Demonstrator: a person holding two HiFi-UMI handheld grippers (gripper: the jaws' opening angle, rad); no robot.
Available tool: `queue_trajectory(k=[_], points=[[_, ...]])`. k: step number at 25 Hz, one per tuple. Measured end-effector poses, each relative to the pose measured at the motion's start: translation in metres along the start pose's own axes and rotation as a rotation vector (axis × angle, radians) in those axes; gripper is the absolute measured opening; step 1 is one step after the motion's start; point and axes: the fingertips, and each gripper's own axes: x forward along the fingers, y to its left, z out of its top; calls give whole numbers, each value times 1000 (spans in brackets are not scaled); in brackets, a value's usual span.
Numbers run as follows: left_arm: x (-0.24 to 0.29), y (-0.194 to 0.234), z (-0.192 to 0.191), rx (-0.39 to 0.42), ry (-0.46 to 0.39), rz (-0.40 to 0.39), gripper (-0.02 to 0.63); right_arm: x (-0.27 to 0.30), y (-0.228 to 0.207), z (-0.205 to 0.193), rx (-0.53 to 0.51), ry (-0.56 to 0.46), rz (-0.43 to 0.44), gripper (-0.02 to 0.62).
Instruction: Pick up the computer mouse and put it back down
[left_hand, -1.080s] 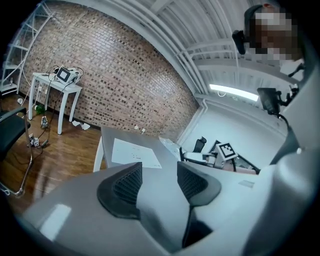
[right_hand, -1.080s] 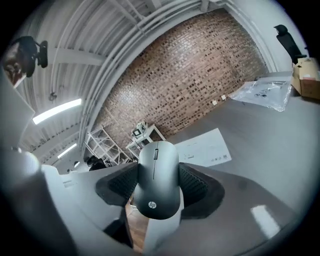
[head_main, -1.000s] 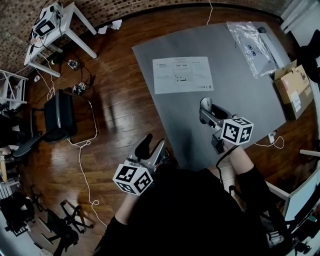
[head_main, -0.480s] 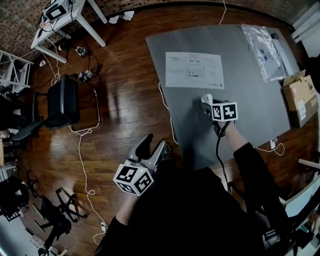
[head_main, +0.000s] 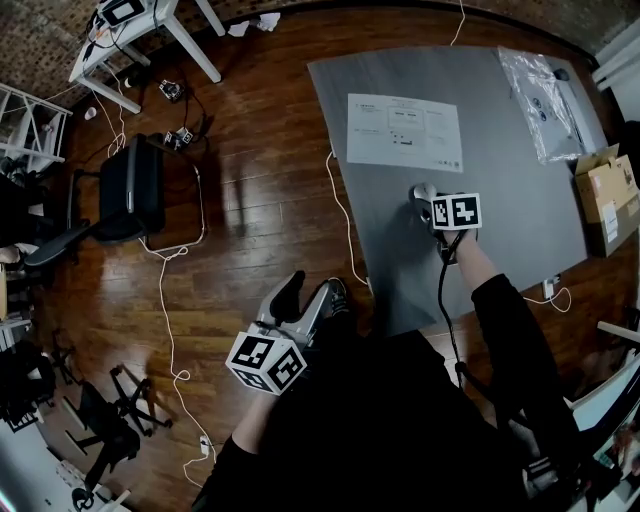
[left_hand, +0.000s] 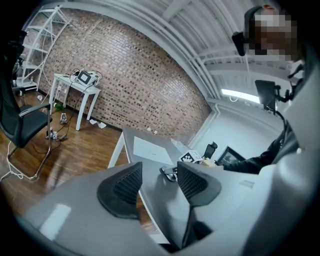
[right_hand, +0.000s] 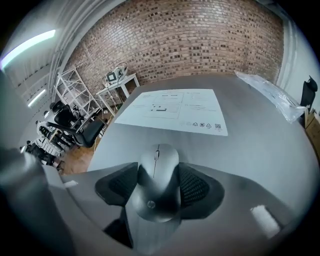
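Over on the grey table (head_main: 520, 230), near its middle, the computer mouse (right_hand: 156, 197) sits flat, nose towards the printed sheet (head_main: 405, 131), and the right hand-held gripper (right_hand: 158, 175) is tipped steeply down right over it! Its jaws stand apart, one ribbed pad (right_hand: 120, 186) either side of the mouse's flanks, close in but, by my read, not squeezing yet. So this looks like the very start of the pick-up: straddled, not gripped. Next it wants a gentle, even close on those rounded sides, low enough that the smooth shell doesn't squirt out, then a straight lift and the same path back down.

Left hand-held gripper (left_hand: 159, 172)? Jaws apart, nothing between them, held off the table's near corner above the wooden floor (head_main: 250, 220). A spectator for now.

Room to work looks generous. There's bare table all round the mouse. The sheet lies just beyond it, and the plastic bag (head_main: 545, 95) and cardboard box (head_main: 608, 195) sit well apart, towards the person's right. The table's edge on the floor side is near enough to mind, so I'd set the mouse down just where it lifts from
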Motion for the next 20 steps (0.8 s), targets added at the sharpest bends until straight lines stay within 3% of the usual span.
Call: queue_trajectory(k=[6, 9, 12, 17, 20], points=[[-10, 4, -3, 2, 3, -17, 204, 1, 0, 1, 26, -21, 0, 267], [-16, 4, -2, 8, 0, -37, 204, -4, 1, -4, 32, -42, -9, 314], [-22, 5, -2, 18, 0, -69, 204, -22, 5, -10, 64, -95, -22, 311], [-18, -3, -23, 42, 56, -165, 204, -86, 25, -16, 131, -249, -15, 188], [-10, -23, -30, 67, 75, -229, 204, -144, 42, -16, 164, -381, 35, 85]])
